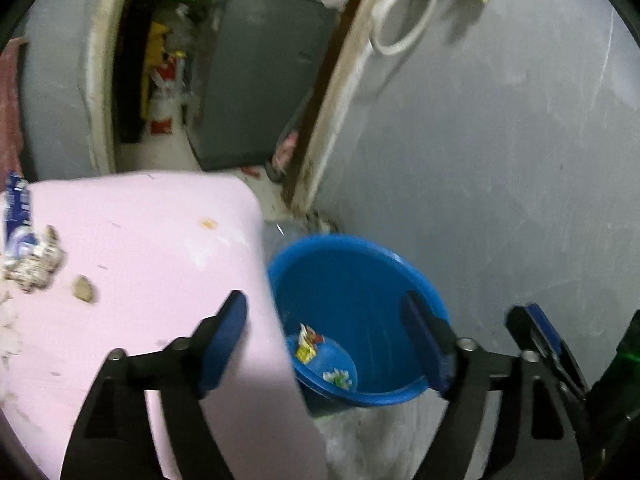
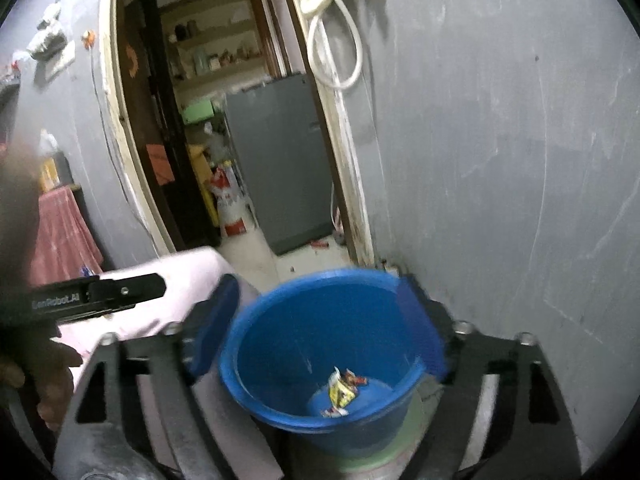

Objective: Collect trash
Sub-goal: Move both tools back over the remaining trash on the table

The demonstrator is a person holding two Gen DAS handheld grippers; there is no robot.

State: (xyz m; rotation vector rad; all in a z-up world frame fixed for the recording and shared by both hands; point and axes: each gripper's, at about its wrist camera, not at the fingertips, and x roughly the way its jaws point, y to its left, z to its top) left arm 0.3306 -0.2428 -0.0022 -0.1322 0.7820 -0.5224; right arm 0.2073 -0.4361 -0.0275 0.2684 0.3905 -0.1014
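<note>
Both grippers, left gripper [image 1: 324, 344] and right gripper [image 2: 320, 320], over blue bucket [image 2: 280, 396], jaws spread, empty; next: fetch wrappers [image 1: 32, 256] from pink worktop [image 1: 160, 240] on left

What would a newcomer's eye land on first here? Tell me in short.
The round blue plastic bucket by the grey wall, with a few crumpled wrappers at its bottom. Next, the pale pink table top to its left, carrying scraps of crumpled trash at its far-left edge. Behind, an open doorway shows a grey fridge.
</note>
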